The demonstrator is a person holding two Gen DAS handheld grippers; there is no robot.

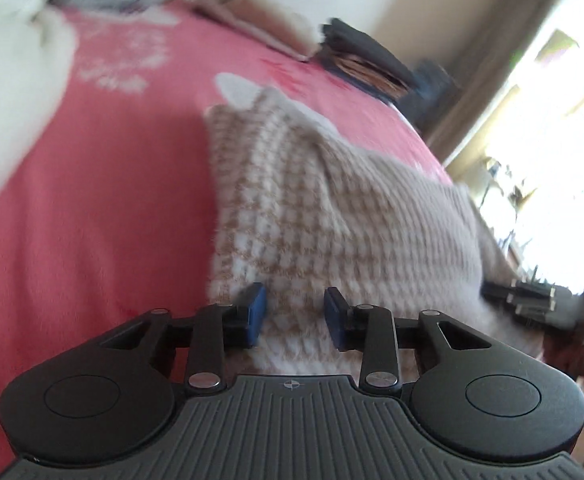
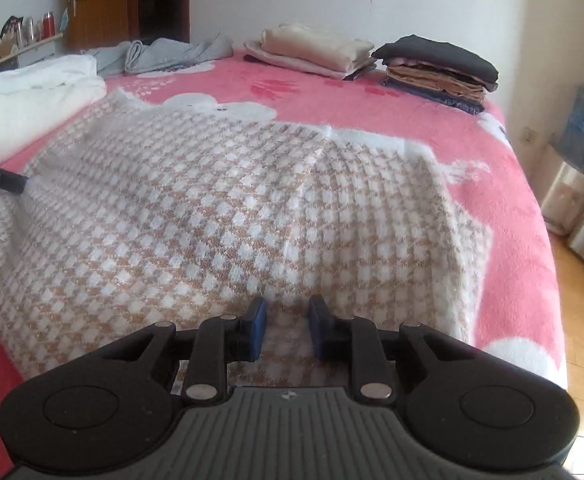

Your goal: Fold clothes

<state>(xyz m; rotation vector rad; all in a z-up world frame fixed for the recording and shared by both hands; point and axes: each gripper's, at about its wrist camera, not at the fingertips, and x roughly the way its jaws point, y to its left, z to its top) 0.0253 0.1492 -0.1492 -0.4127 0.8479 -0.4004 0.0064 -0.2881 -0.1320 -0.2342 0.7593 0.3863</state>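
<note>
A beige and white houndstooth knit garment (image 2: 232, 216) lies spread on the pink bed blanket (image 2: 503, 216); it also shows in the left wrist view (image 1: 331, 216). My right gripper (image 2: 286, 326) is open, its blue pads just above the garment's near edge. My left gripper (image 1: 295, 316) is open over the garment's near edge in its own view. The left gripper's tip (image 2: 0, 178) shows at the garment's left side in the right wrist view. The right gripper (image 1: 531, 300) shows at the garment's right edge in the left wrist view.
A white garment (image 2: 32, 96) lies at the left of the bed. At the far edge are a grey garment (image 2: 172, 54), a folded cream stack (image 2: 315, 50) and a dark folded stack (image 2: 439, 72). The bed edge and wood floor (image 2: 579, 344) are on the right.
</note>
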